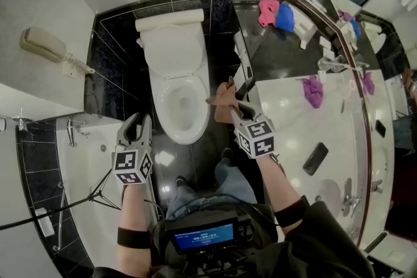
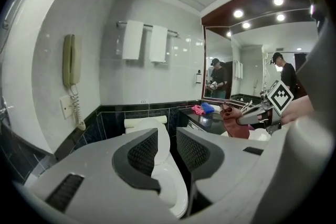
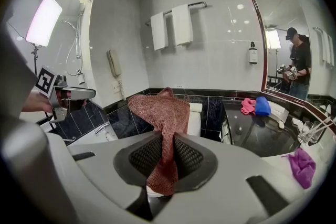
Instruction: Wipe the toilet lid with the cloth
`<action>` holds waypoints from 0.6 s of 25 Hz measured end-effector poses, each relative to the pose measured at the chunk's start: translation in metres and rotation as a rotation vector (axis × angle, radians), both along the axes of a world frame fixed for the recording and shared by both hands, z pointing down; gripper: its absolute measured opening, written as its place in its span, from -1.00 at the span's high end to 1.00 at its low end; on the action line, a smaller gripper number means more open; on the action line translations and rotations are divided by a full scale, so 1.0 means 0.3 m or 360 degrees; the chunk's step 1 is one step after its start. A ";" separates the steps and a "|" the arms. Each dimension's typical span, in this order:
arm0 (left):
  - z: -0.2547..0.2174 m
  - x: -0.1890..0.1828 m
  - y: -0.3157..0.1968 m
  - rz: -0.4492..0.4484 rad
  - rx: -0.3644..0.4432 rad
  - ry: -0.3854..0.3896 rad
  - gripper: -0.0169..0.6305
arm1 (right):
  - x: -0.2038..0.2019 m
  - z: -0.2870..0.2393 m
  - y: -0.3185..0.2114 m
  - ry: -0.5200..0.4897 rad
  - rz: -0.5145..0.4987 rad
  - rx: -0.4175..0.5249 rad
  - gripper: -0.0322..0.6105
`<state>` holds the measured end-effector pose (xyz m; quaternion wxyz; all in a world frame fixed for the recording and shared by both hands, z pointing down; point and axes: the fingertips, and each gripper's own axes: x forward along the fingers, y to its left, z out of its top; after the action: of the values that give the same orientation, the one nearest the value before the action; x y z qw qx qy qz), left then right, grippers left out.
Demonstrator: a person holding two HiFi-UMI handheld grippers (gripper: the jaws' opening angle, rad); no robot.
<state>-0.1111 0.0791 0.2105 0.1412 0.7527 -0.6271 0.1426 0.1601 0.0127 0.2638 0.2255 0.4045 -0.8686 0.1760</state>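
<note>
- The toilet lid (image 1: 172,49) sits in the upper centre of the head view. I judge it to be raised against the tank, with the open bowl (image 1: 180,107) below it in the frame.
- The cloth (image 3: 160,113), reddish-brown, hangs just right of the bowl's rim in the head view. It is clear of the lid and touches no part of the toilet that I can see.
- My right tongs (image 3: 166,157) are clamped narrowly on the cloth. One fold is pinched between the pads, and the rest bunches above and beyond them.
- My left tongs (image 2: 168,149) stand partly apart and hold nothing. Only the toilet shows through the gap.
- Progress, as I judge it: the cloth is in hand and no contact has been made. The whole wipe of the lid remains.
- Pose: both forearms reach up from the bottom of the head view. The right tongs are beside the bowl at right of centre. The left tongs are lower, at the bowl's left. Both tilt slightly down toward the toilet.
</note>
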 end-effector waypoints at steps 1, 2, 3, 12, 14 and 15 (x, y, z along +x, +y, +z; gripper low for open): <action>0.004 0.020 -0.031 0.0016 0.0000 -0.0028 0.57 | 0.006 0.005 -0.018 -0.0002 -0.0018 -0.0004 0.65; 0.009 0.041 -0.062 0.0032 -0.0004 -0.0054 0.50 | 0.012 0.010 -0.035 -0.0004 -0.0038 -0.0007 0.65; 0.016 0.063 -0.095 0.0046 -0.0011 -0.0081 0.44 | 0.019 0.015 -0.050 -0.0005 -0.0060 -0.0010 0.65; 0.049 0.188 -0.484 0.0253 -0.0093 -0.0562 0.20 | 0.081 0.095 -0.205 -0.0012 -0.0146 -0.0041 0.64; 0.068 0.175 -0.593 0.0295 -0.0108 -0.0676 0.20 | 0.071 0.116 -0.232 -0.0041 -0.0135 -0.0074 0.64; 0.086 0.160 -0.650 0.0311 -0.0117 -0.0731 0.20 | 0.064 0.128 -0.247 -0.0053 -0.0126 -0.0084 0.64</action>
<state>-0.0630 -0.1159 0.2363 0.0080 0.7519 -0.5614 0.3456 0.1793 -0.0614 0.3021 0.2286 0.3607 -0.8826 0.1964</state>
